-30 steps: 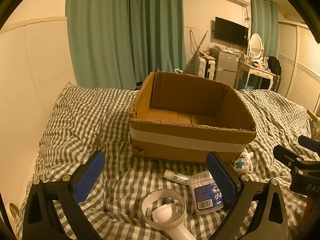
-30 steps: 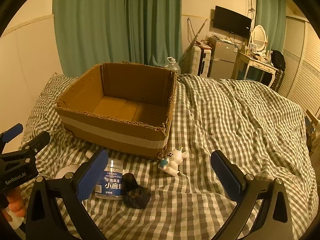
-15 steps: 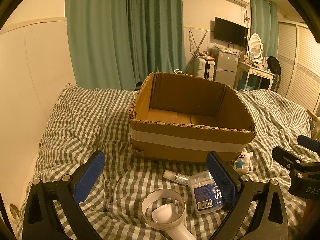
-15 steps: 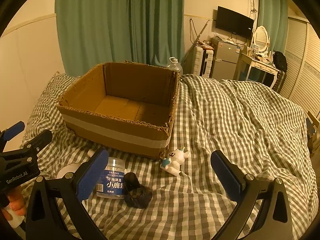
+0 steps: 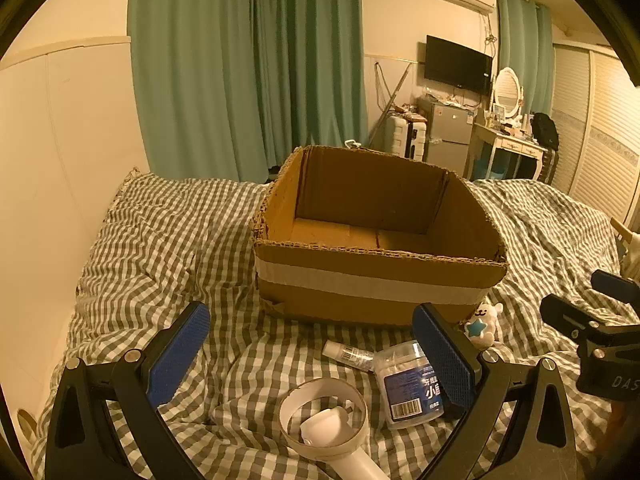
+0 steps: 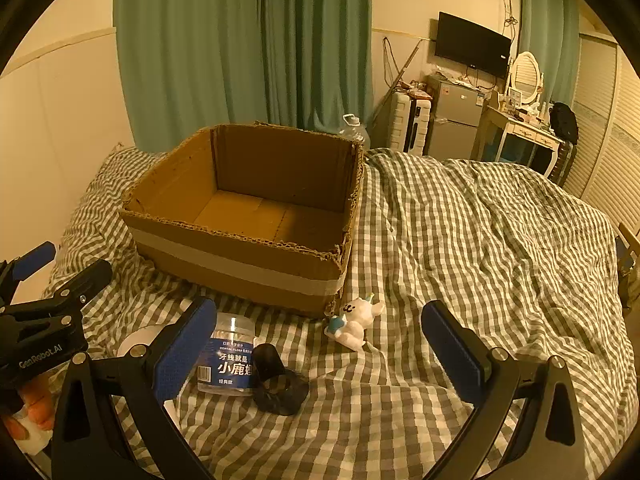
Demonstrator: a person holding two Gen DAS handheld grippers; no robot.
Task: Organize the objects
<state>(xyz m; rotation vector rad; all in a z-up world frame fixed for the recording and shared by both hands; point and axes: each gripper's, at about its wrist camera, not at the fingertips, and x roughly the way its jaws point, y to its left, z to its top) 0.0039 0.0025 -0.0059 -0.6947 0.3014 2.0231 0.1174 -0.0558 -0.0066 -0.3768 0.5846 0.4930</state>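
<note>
An open, empty cardboard box stands on the checked bed. In front of it lie a white ring-shaped controller, a small white tube, a clear jar with a blue label, a black crumpled item and a white plush toy. My left gripper is open and empty, above the controller and jar. My right gripper is open and empty, above the jar, black item and plush.
The checked bedcover stretches right of the box. A white wall runs along the left. Green curtains, a fridge and a dressing table stand beyond the bed.
The right gripper view has shifted slightly; the box and objects appear a little further right. The left gripper has barely moved. Both stay open.
</note>
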